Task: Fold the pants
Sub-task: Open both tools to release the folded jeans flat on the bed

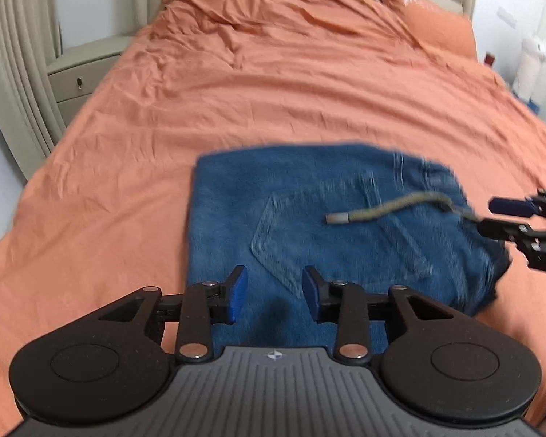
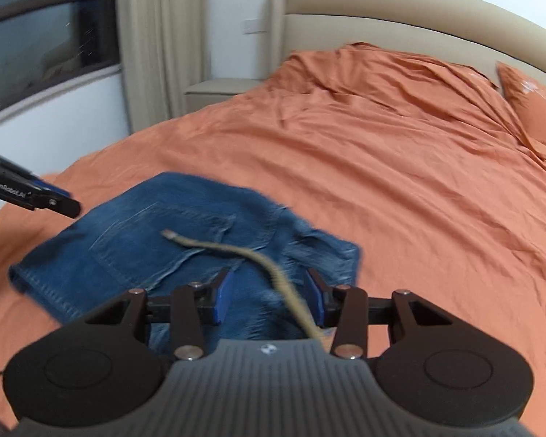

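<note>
Item: pants (image 1: 309,225), blue denim, folded to a compact rectangle, back pocket uppermost. Location: on the bed (image 1: 273,91), near its foot edge, on the orange sheet, well apart from the pillow (image 1: 429,22) at the headboard corner.

Attachment: tan drawstring (image 1: 389,211), lying loose across the top layer; in the right wrist view it trails back between the right claw's pads.

Left claw (image 1: 273,293): released, jaws apart over the near edge of the pants, nothing between them.

Right claw (image 2: 269,296): released, jaws apart above the waistband corner; the cord passes through the gap, apparently unpinched.

Step judged: letting go after the final fold; task near complete.

Handling advice: lift both claws straight clear so the cord does not snag and drag the top layer; tuck the drawstring in and square the ragged right corner.
</note>
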### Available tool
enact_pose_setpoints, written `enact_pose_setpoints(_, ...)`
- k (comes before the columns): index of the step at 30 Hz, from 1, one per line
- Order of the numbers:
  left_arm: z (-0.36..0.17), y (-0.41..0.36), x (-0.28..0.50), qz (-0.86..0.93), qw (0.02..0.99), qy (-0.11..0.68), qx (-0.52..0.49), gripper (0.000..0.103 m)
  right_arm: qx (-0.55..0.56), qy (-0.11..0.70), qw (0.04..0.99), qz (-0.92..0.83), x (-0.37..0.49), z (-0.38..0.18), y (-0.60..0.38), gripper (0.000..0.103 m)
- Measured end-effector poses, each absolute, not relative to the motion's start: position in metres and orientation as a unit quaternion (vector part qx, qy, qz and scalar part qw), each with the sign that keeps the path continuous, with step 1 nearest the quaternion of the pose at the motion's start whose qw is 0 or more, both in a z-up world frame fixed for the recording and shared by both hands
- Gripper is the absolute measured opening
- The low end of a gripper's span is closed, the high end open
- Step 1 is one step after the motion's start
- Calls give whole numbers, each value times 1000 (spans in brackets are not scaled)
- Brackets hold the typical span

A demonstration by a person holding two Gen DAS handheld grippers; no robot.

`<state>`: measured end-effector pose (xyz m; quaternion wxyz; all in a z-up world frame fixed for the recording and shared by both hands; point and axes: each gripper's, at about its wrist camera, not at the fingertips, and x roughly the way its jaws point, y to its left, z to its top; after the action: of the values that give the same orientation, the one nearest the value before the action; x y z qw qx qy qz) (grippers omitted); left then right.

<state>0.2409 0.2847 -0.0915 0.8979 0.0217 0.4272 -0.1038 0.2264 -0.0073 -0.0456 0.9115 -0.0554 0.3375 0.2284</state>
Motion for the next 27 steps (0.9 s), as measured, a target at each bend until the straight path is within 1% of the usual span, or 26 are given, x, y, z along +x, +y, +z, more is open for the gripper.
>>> enact_pose_setpoints(4,-119,290,241,-92,884,458,20,42,-45,390,895,210,235,-77,0,39)
enact_pose_setpoints(7,-132,299,240,-91,880,466,1,43,-48,399,891,211,235,-91,1,40)
enact_pose_setpoints(12,-122,300,236,-78,884,461,7,43,-46,415,885,205,241,-84,3,40)
enact_pose_setpoints(14,-111,299,229,-70,891,448,15,43,-41,412,887,204,238,-74,1,41)
enact_pose_setpoints(16,-98,301,218,-66,901,428,20,46,-29,402,892,206,231,-62,-2,42)
enact_pose_setpoints(17,-91,300,212,-63,907,417,22,48,-24,395,895,207,226,-55,-3,46)
enact_pose_setpoints(20,-68,301,186,-56,924,379,25,52,-17,365,906,214,203,-30,-7,49)
enact_pose_setpoints(22,-51,301,163,-51,935,350,19,54,-14,346,912,219,185,-13,-11,54)
enact_pose_setpoints(25,-27,299,130,-44,952,303,6,62,-6,314,922,225,155,13,-16,62)
enact_pose_setpoints(27,-12,293,106,-36,962,272,5,71,-1,294,930,222,134,28,-21,71)
